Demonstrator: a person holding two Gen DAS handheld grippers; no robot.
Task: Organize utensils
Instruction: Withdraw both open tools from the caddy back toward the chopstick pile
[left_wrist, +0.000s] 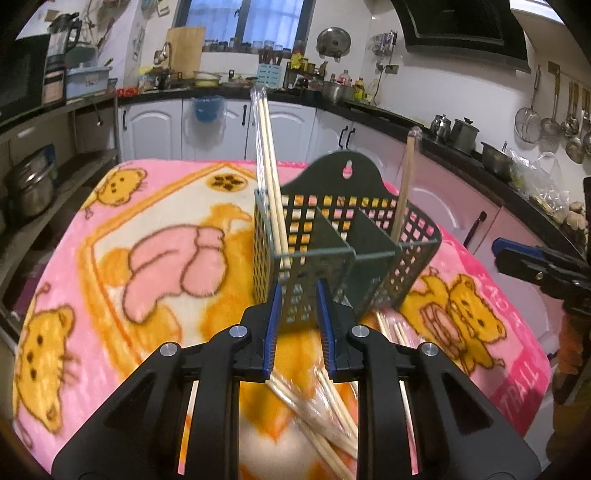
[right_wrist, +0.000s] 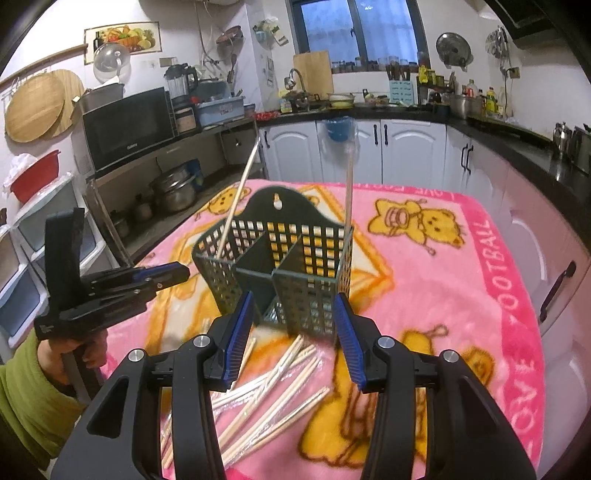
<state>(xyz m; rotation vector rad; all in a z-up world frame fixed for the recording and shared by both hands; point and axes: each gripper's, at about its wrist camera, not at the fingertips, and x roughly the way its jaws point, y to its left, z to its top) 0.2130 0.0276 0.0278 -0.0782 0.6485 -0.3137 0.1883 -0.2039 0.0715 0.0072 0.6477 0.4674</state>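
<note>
Loose chopsticks (right_wrist: 273, 384) lie beneath right hand-held gripper (right_wrist: 295, 332).

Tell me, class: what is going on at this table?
A person with tongs in each hand is sorting wrapped chopsticks into a dark green slotted holder on a pink blanket. Two wrapped pairs already stand in the holder's end compartments; the rest lie loose before it. The left tongs and right tongs both hover empty.
</note>
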